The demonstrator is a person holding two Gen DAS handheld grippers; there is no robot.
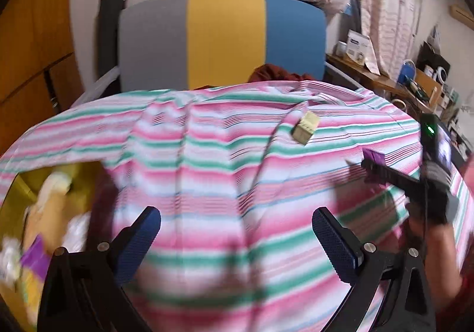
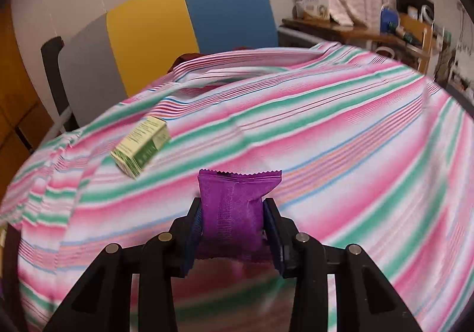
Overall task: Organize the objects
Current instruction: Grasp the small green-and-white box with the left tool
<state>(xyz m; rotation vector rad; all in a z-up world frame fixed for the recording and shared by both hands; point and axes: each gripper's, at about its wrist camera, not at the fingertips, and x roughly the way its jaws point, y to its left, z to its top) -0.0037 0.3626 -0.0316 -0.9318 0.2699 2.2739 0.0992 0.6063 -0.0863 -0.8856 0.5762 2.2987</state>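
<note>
My right gripper (image 2: 234, 210) is shut on a purple snack packet (image 2: 237, 207) and holds it above the striped cloth (image 2: 326, 139). The left wrist view shows that gripper (image 1: 370, 161) at the right with the purple packet (image 1: 374, 156) at its tip. A small pale green box (image 2: 141, 146) lies on the cloth to the left of the packet; it also shows in the left wrist view (image 1: 305, 127). My left gripper (image 1: 237, 231) is open and empty over the cloth, its blue pads (image 1: 139, 240) wide apart.
A yellow container (image 1: 32, 231) with blurred packets, one purple, sits at the cloth's left edge. A chair with grey, yellow and blue panels (image 1: 225, 38) stands behind the table. A cluttered wooden shelf (image 1: 414, 77) is at the right, curtains behind.
</note>
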